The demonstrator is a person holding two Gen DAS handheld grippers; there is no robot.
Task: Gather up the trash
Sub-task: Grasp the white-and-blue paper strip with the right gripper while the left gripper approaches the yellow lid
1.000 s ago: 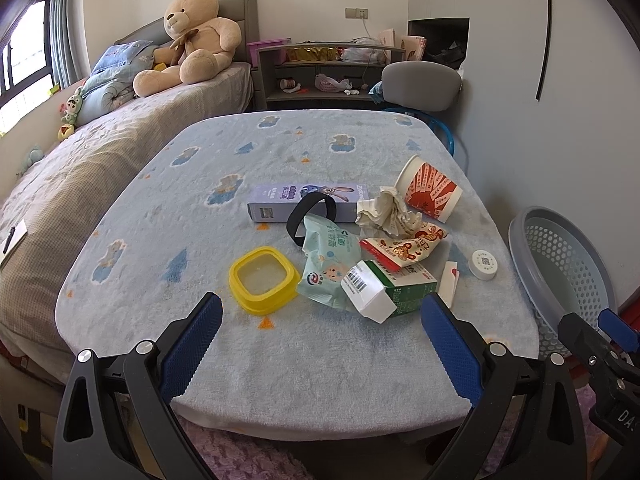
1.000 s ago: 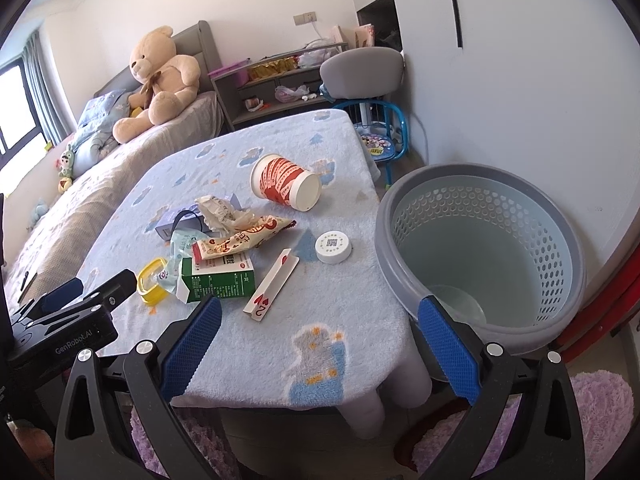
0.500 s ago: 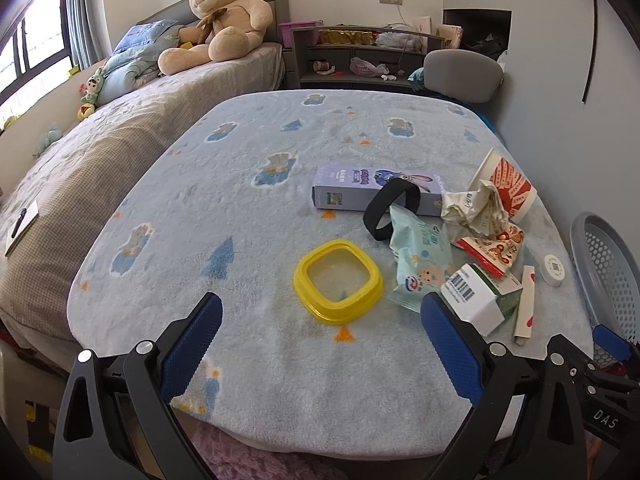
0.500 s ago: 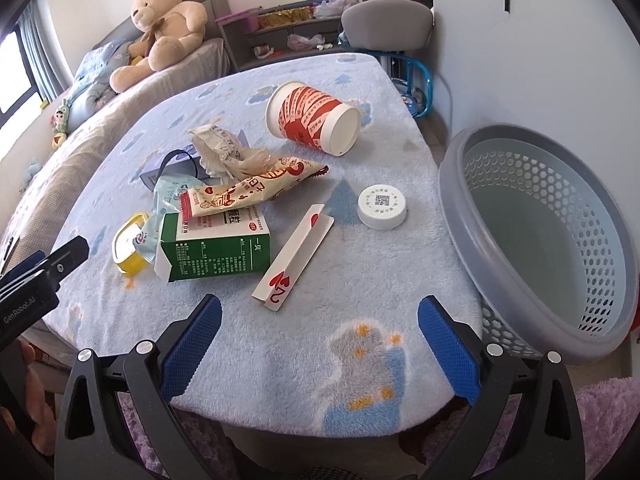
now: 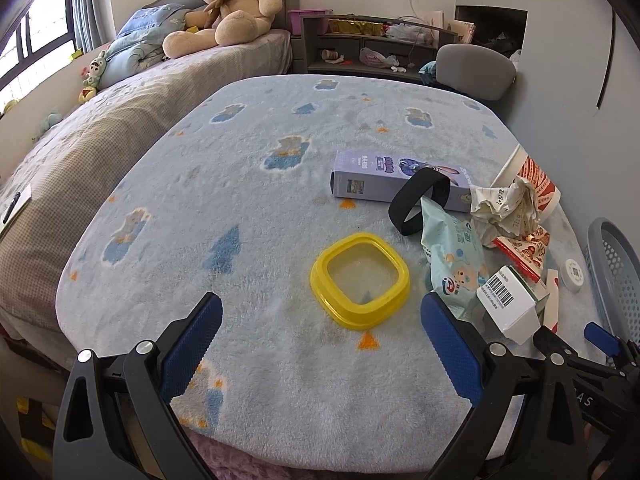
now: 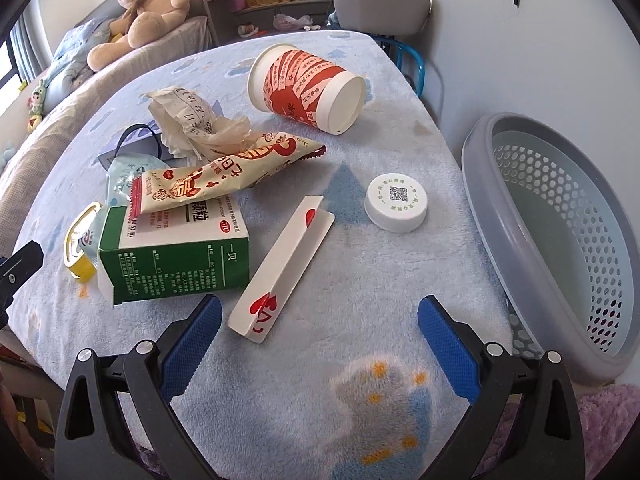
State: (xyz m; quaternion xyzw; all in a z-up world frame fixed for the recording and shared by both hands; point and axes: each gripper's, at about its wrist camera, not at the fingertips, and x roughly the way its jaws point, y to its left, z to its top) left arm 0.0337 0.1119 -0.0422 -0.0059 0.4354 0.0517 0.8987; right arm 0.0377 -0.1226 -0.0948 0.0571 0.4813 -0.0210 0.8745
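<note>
Trash lies on a table under a light blue fleece cover [image 5: 280,168]. My left gripper [image 5: 320,316] is open, just short of a yellow square lid [image 5: 360,278]. My right gripper [image 6: 318,318] is open over the table's near edge, with a folded white card [image 6: 282,268] between its fingers' line and a green carton [image 6: 176,258] to the left. Beyond lie a red snack wrapper [image 6: 224,176], crumpled paper [image 6: 188,120], a tipped red paper cup [image 6: 308,88] and a white cap [image 6: 396,202]. A purple box [image 5: 396,180], black band [image 5: 416,206] and wipes pack [image 5: 452,252] sit mid-table.
A grey perforated basket [image 6: 560,240] stands on the floor right of the table. A bed [image 5: 80,132] with a teddy bear [image 5: 228,8] runs along the left. A grey chair [image 6: 380,4] and shelves [image 5: 368,44] stand behind the table.
Both grippers have moved in closer over the table. The left one now faces the yellow lid; the right one has dropped nearer the card and carton. Both stayed open.
</note>
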